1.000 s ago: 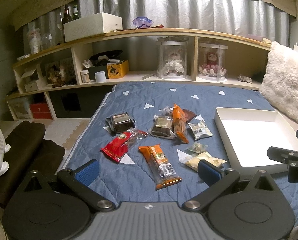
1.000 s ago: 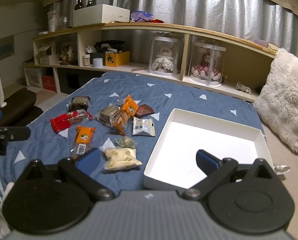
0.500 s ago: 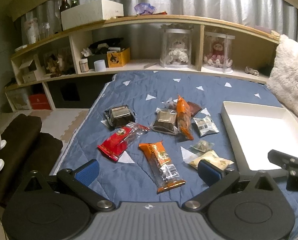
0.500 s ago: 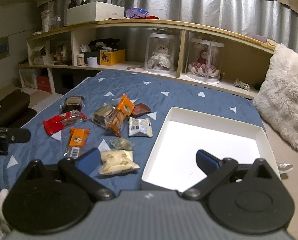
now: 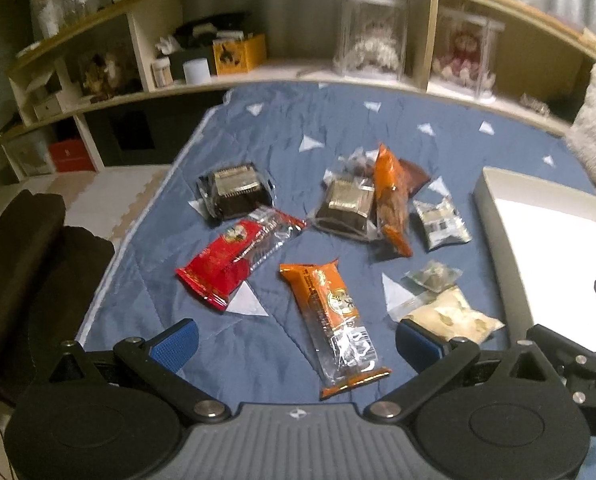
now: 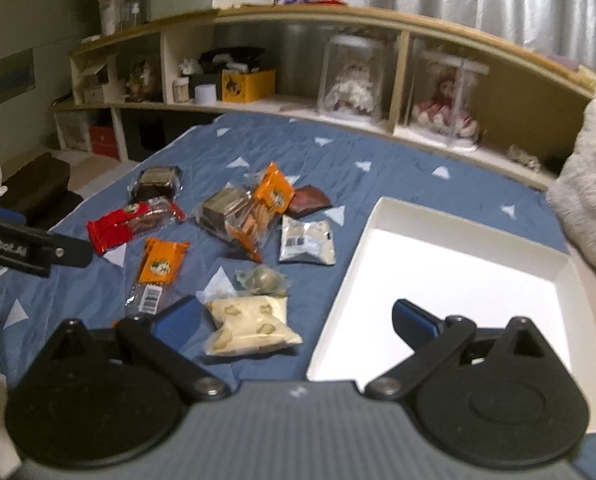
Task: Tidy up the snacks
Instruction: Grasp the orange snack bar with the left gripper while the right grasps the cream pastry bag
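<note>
Snacks lie spread on the blue bed cover (image 5: 305, 128), none of them in the white tray (image 6: 457, 264) that sits on the bed to their right. Nearest the left gripper (image 5: 296, 344) is a long orange pack (image 5: 329, 312), and its clear end reaches between the two fingers. Left of it lies a red pack (image 5: 234, 260), and behind that one a dark cake in clear wrap (image 5: 236, 194). A second dark cake (image 5: 347, 204) sits in the middle of the group, and a tilted orange bag (image 5: 391, 204) leans against it, with a brown pouch (image 6: 307, 200) just behind. A silver pouch (image 6: 305, 240) lies near the tray. A small green sweet (image 6: 264, 278) and a pale pack (image 6: 252, 322) lie close to the tray's near corner.

Both grippers are held above the bed and hold nothing. The left fingers (image 5: 176, 344) are wide apart. The right gripper (image 6: 296, 320) also has its fingers spread; its left finger (image 6: 178, 320) is over the cover just beside the pale pack, and the other one is over the tray.

Behind the bed runs a wooden shelf (image 6: 337, 20) with two dolls in clear cases (image 6: 351, 76) and a yellow box (image 6: 248, 84). A furry pillow (image 6: 589, 184) lies at the right.
</note>
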`<state>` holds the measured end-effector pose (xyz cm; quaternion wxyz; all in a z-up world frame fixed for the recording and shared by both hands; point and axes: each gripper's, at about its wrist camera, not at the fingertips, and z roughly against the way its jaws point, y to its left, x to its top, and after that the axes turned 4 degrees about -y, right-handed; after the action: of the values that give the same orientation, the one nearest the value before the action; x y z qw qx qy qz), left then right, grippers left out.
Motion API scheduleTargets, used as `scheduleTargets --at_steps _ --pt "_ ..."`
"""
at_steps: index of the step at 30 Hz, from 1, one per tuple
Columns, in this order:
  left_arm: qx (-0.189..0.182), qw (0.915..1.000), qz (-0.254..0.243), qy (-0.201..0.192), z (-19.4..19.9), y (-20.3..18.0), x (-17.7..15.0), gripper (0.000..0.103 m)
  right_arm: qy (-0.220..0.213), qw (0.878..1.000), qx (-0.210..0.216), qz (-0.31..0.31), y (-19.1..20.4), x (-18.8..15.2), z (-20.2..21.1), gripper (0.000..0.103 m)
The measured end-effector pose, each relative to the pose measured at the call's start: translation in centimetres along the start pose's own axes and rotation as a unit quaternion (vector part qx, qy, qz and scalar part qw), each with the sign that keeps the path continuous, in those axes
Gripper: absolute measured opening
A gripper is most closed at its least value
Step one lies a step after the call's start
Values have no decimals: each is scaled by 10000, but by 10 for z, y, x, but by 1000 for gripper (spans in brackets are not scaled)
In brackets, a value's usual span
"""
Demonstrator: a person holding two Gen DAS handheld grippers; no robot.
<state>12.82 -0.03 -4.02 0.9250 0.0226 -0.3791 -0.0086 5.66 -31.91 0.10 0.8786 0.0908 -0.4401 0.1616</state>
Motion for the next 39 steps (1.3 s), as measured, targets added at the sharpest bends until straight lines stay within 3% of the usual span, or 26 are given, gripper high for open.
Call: scheduleTargets --at_steps 12,15,28,33,39 --pt "42 9960 52 886 -74 -8 9 103 507 9979 220 337 4 5 -70 102" --pt "72 9947 108 1023 -85 -7 10 103 658 9963 328 448 8 6 -86 98" --pt "-82 9914 214 1287 -105 2 9 103 1212 9852 829 881 30 -4 -121 71" --pt "-105 9923 268 1204 -99 6 9 103 1344 9851 713 797 34 -3 -118 59" --pt "-341 9920 215 1194 -99 -3 6 103 1428 9857 697 564 38 -5 -102 55"
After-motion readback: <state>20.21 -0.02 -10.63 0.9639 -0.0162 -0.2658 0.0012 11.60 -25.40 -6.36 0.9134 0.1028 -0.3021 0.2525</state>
